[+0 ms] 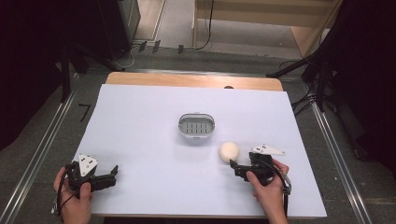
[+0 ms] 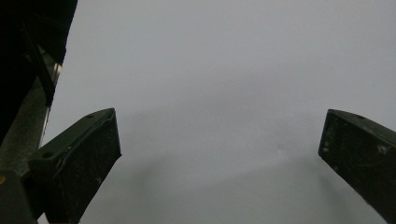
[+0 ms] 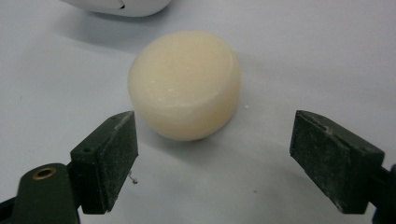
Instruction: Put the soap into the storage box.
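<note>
Right now the pale cream, round, puck-shaped bar of soap (image 3: 185, 84) lies flat on the white-covered desk (image 1: 140, 140), near the front right and just ahead of the right gripper (image 1: 236, 166). In the right gripper view it sits a little beyond and between the two black fingers (image 3: 109, 158), which stand spread wide apart and touch nothing. The soap is slightly left of the middle of the gap, so the gripper seems lined up to slide forward and close around its rounded sides; lying on its flat face, the soap offers those sides low to the desk, which is probably why the gripper is held low and nearly level.

Just behind and to the left of the soap stands the small grey oval soap dish with a slotted insert (image 1: 196, 126), apart from the soap and upright, its open top facing up. It looks like the likely place for the soap, and nothing lies between the two.

The left gripper (image 1: 111, 176) rests at the front left of the desk, well apart from both things, held in the person's left hand (image 1: 74, 196). Its fingers (image 2: 79, 163) are likewise spread open over bare desk, holding nothing. The person's right hand (image 1: 268, 184) grips the right gripper from behind. Nothing on the desk blocks the short path to the soap.
</note>
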